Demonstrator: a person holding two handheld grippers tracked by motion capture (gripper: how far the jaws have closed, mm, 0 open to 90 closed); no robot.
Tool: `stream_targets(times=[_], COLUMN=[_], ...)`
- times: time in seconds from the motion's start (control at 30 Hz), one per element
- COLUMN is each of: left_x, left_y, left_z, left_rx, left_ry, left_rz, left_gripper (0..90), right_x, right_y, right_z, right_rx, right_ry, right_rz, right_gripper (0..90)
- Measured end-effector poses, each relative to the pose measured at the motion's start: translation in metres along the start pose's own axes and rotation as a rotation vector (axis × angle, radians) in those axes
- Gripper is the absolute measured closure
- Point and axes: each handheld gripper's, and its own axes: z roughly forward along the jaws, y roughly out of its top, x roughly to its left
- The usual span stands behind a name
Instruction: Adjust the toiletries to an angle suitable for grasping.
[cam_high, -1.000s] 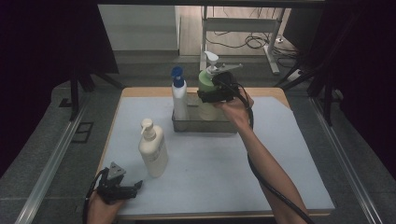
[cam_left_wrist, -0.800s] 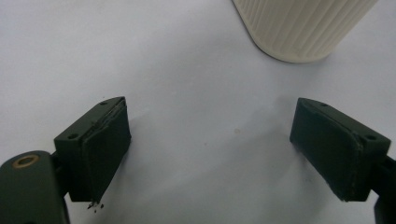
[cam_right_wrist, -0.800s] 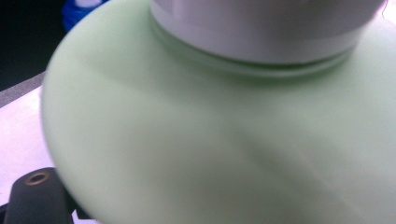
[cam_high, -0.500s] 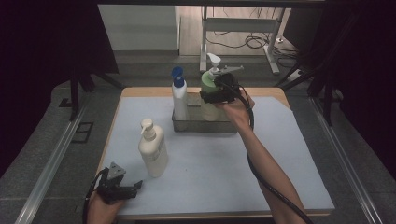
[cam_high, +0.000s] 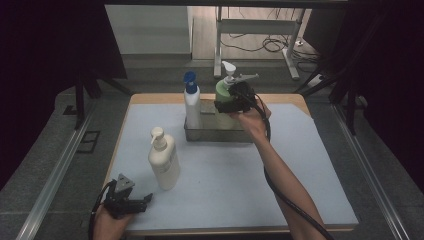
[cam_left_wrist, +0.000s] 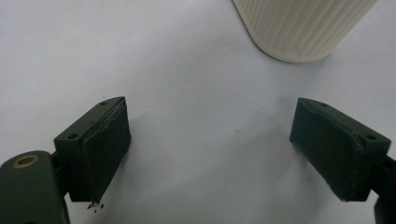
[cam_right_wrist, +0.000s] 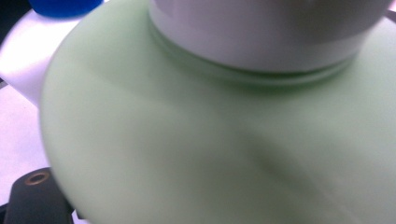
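The right gripper (cam_high: 231, 102) is clamped on the green pump bottle (cam_high: 223, 95), whose shoulder presses close between its jaws and stands in the clear bin (cam_high: 220, 135), just beside the blue-capped bottle (cam_high: 192, 105). The left gripper (cam_left_wrist: 210, 140) rests low over the mat (cam_high: 225, 175), jaws wide apart with nothing between them. The cream pump bottle (cam_left_wrist: 299, 28) stands just beyond their tips.

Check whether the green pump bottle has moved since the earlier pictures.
Yes. The green pump bottle has sunk slightly toward the clear rectangular tray, beside the white blue-capped bottle.
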Motion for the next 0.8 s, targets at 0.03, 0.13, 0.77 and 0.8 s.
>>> stream_targets(times=[0.03,0.13,0.77,0.8], left_x=[0.000,0.000,0.000,0.000], left_y=[0.000,0.000,0.000,0.000], left_z=[0.000,0.000,0.000,0.000], left_rx=[0.000,0.000,0.001,0.001], left_ry=[0.000,0.000,0.000,0.000], left_rz=[0.000,0.000,0.000,0.000], left_gripper=[12.3,12.3,12.3,12.3], right_x=[0.000,0.001,-0.003,-0.004], right_y=[-0.001,-0.004,-0.029,-0.030], right_z=[0.001,0.003,0.022,0.022], right_rx=[0.003,0.008,0.056,0.060], right_ry=[0.001,0.000,0.001,0.002], right_rz=[0.002,0.002,0.012,0.012], right_gripper=[11.9,11.9,11.8,11.8])
